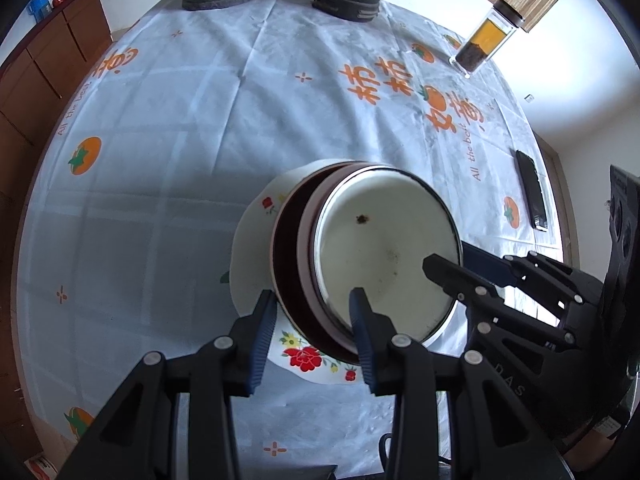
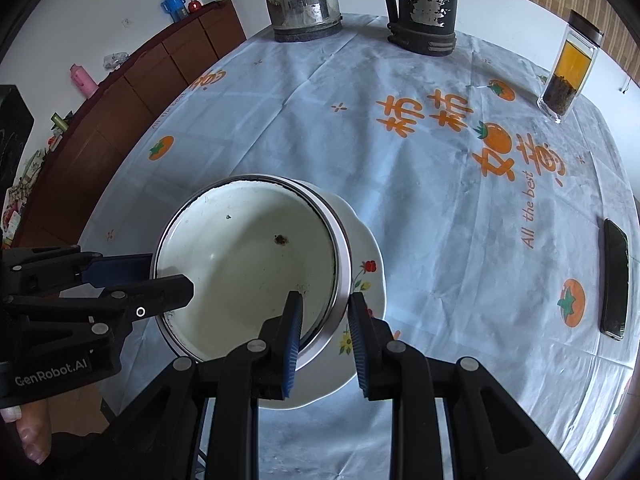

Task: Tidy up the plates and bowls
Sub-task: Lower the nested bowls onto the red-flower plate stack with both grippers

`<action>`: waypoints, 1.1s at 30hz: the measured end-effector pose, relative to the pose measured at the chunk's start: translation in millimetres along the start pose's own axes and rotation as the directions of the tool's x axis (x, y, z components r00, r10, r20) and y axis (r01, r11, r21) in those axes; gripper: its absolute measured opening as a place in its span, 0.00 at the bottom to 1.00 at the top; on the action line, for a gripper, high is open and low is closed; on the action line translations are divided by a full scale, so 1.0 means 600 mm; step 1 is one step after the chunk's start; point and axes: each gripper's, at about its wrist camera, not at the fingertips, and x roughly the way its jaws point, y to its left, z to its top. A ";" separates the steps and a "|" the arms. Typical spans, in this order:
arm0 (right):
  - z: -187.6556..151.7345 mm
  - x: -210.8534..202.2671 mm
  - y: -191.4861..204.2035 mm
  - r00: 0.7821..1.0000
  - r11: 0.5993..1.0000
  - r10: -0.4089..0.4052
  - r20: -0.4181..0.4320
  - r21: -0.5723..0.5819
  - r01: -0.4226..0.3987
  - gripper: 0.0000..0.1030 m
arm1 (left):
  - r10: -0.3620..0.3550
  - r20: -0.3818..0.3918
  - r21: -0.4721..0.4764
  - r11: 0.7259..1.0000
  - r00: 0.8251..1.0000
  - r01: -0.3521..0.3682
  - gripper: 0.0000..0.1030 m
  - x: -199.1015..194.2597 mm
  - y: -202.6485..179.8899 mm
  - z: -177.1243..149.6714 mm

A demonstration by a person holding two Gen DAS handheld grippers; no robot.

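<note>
A white enamel bowl (image 1: 380, 248) (image 2: 248, 264) with a metal rim sits nested, a little off-centre, in a dark red bowl (image 1: 286, 248). Both rest on a flowered white plate (image 1: 252, 248) (image 2: 368, 280). My left gripper (image 1: 312, 320) (image 2: 168, 274) straddles both bowls' near walls, one pad outside the red bowl and one inside the white bowl, pressing on them. My right gripper (image 2: 326, 320) (image 1: 452, 260) is shut on the white bowl's opposite rim, one finger inside and one outside. The right wrist view hides the red bowl.
A steel kettle (image 2: 304, 0), a worn black flask (image 2: 424, 4) and a tea jar (image 2: 568, 68) stand along the far edge of the round table. A dark phone (image 2: 614, 280) lies at the right edge. A wooden cabinet (image 2: 120, 112) runs along the left wall.
</note>
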 end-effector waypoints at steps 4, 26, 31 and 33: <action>-0.001 0.003 0.002 1.000 1.000 -0.001 -0.002 -0.002 0.001 0.25 | 0.000 -0.002 -0.001 1.000 1.000 0.000 0.34 0.003 0.003 0.000; -0.008 0.002 0.003 1.000 1.000 -0.015 -0.002 0.012 0.015 0.25 | -0.010 -0.002 0.010 1.000 1.000 0.010 0.34 0.008 0.003 0.002; -0.007 0.001 0.004 1.000 1.000 -0.014 -0.002 0.014 0.014 0.25 | -0.011 -0.001 0.008 1.000 1.000 0.011 0.34 0.008 0.004 0.002; -0.008 0.002 0.004 1.000 1.000 -0.015 -0.002 0.012 0.015 0.25 | -0.009 0.000 0.010 1.000 1.000 0.009 0.34 0.009 0.003 0.002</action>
